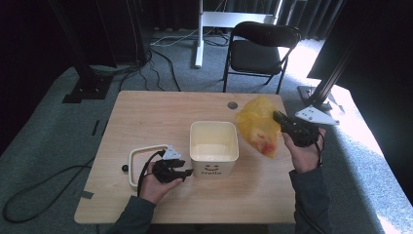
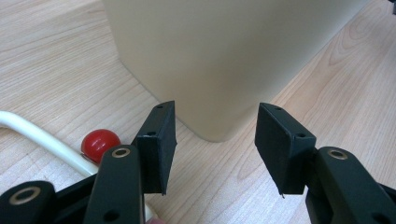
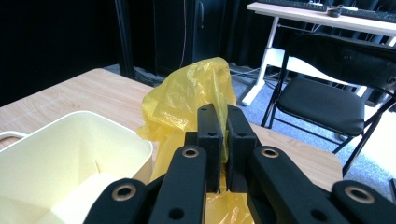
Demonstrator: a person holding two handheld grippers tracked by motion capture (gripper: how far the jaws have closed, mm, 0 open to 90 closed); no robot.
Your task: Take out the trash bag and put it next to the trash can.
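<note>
Jaws of the right gripper (image 3: pixel 223 140) pinch a crinkly yellow plastic bag (image 1: pixel 259 126) with something red inside, just beside the cream square plastic bin (image 1: pixel 214 148) on the wooden tabletop (image 1: pixel 146 117). Left gripper (image 2: pixel 215 144) jaws are spread, holding nothing, near the bin's corner.

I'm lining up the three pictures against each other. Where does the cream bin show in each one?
High view: the cream bin stands mid-table, its front printed with a smiley face.
Left gripper view: its wall and one corner rise just beyond the open fingers.
Right gripper view: its open top sits lower left, beside the yellow bag.
Shared landmark: the wooden table.
</note>
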